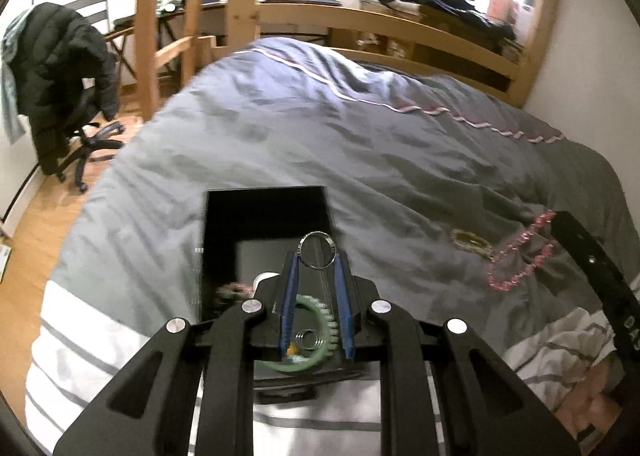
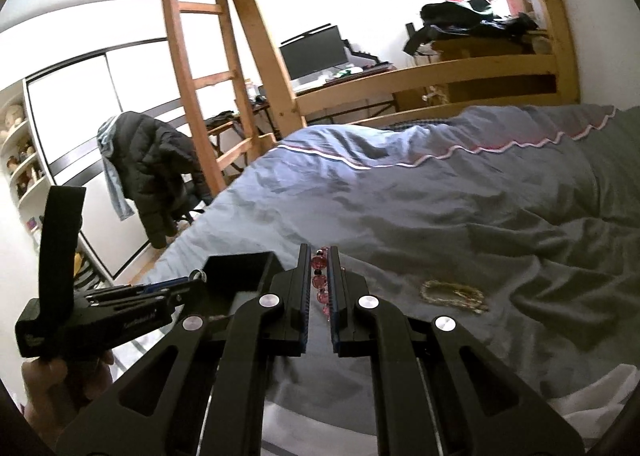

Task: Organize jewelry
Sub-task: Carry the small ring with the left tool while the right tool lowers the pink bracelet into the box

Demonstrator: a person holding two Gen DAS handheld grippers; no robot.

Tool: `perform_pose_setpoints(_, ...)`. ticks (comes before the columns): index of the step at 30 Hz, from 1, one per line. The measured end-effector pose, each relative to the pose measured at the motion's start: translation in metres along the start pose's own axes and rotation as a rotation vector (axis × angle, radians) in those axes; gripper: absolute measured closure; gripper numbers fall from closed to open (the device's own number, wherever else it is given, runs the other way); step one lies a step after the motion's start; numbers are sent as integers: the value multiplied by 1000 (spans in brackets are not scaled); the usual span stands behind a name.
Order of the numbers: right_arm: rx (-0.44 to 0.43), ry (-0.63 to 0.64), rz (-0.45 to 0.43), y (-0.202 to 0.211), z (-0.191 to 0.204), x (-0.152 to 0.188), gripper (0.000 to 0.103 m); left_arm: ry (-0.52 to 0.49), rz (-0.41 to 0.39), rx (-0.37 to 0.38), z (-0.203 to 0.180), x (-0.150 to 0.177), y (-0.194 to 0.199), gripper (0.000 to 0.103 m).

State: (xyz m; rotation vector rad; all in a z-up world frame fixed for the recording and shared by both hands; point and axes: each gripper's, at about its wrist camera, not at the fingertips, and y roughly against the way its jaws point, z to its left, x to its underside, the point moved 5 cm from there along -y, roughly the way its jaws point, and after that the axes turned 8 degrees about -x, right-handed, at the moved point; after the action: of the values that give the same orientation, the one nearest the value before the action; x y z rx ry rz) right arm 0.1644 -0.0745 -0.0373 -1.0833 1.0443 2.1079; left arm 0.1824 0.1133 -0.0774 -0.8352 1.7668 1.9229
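Silver ring (image 1: 317,250) sat clamped in the left gripper (image 1: 316,256) above the black box (image 1: 264,211); right gripper (image 2: 320,256) pinched pink beads (image 2: 319,280) beside that box.

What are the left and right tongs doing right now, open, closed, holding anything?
Left tongs: closed on a silver ring, held above the black box.
Right tongs: closed on the pink bead bracelet, which sits between the fingers.

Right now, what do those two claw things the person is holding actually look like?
Both are matte black. The left claw and right claw each have two straight fingers lined with ribbed blue pads, angular linkage arms with cut-out slots, and round silver pivot pins. Small pale lettering marks the bodies.
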Motion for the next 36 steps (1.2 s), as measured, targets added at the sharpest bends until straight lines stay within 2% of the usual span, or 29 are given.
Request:
perform_pose_setpoints(7,-47,29,18,-13,34,2,94,24,1,-41,27,0,3,85)
perform_pose_setpoints(15,-123,72,30,-32,80,-3,94,62,17,-51,53,5,3,85)
perform_pose_setpoints(23,-195,65,82,-53,111,4,94,111,34,-46,69,9,-3,85)
perform_pose_setpoints(29,-217,33,132,-65,114,22,94,129,61,31,66,12,-12,85)
perform_pose_setpoints(36,-220,-31,205,-80,99,52,94,93,103,48,52,18,-23,85)
